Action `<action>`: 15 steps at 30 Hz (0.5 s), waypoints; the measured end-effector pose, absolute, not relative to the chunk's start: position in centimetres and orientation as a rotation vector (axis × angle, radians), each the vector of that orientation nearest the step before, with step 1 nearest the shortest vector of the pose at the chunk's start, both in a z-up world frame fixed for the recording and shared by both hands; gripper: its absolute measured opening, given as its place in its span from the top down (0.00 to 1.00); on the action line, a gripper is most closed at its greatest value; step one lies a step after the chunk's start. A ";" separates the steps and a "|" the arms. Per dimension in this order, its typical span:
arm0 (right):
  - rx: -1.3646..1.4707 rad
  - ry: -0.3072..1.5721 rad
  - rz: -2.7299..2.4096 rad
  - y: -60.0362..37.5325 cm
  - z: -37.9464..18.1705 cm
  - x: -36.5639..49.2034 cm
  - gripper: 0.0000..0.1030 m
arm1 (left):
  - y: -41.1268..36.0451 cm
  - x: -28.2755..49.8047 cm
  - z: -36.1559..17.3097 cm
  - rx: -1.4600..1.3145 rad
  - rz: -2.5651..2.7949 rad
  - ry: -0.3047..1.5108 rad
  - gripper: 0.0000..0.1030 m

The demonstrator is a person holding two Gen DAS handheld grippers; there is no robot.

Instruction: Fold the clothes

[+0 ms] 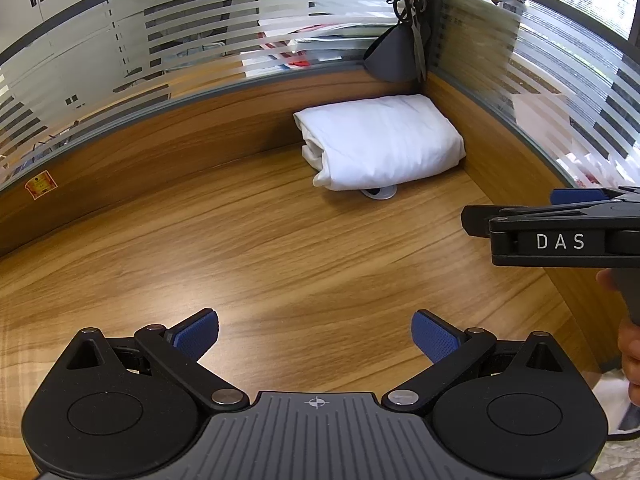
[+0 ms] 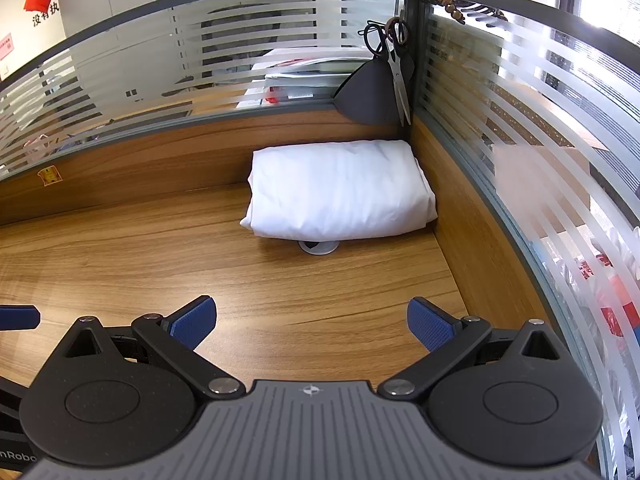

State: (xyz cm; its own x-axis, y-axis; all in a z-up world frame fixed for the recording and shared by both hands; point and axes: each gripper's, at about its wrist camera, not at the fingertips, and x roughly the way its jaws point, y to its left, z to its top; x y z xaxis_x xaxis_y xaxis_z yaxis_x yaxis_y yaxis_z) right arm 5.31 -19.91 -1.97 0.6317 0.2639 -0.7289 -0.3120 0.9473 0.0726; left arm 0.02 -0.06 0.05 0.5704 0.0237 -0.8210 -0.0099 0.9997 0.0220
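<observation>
Cloth is the only task thing I can see: a white fabric garment folded into a plump rectangular bundle (image 1: 380,140) lies well ahead of both my tongs, pushed into the far corner of the wood-grain desk (image 1: 240,248) where the two wooden partition walls meet; it partly covers a round grey cable grommet (image 2: 319,247) at its near edge. My left gripper (image 1: 315,334) hangs over bare desk with its blue-padded fingers spread wide and nothing between them; my right gripper (image 2: 312,322) is likewise spread wide and empty, with the bundle ahead of it and a little to its right. In the left view I see the right tool from the side, off to the right, with my hand (image 1: 628,344) on its handle. A dark grey pouch and a pair of scissors (image 2: 398,72) hang on the partition post just above the bundle. I judge the fold looks finished, or another garment is wanted; none shows clearly. Risks from here: reaching into that tight corner could knock a finger against the wall or the hanging scissors; pinching only the top layer would peel the bundle open; dragging it towards me could snag it on the grommet and spoil the fold.
</observation>
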 end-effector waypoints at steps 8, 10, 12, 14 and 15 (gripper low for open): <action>-0.064 0.818 0.330 -20.0 -2.0 5.3 0.01 | 0.0 0.2 0.2 0.001 0.008 0.960 0.00; -0.063 0.820 0.329 -19.9 -2.1 5.4 0.01 | 0.3 0.2 0.0 0.001 0.007 0.959 0.00; -0.063 0.822 0.329 -20.0 -2.2 5.5 0.01 | 0.2 0.1 0.0 0.003 0.009 0.959 0.00; -0.063 0.824 0.328 -20.0 -2.1 5.4 0.01 | 0.3 0.0 0.0 0.003 0.010 0.960 0.00; -0.063 0.825 0.327 -20.0 -2.1 5.4 0.01 | 0.2 0.1 0.0 0.003 0.011 0.961 0.00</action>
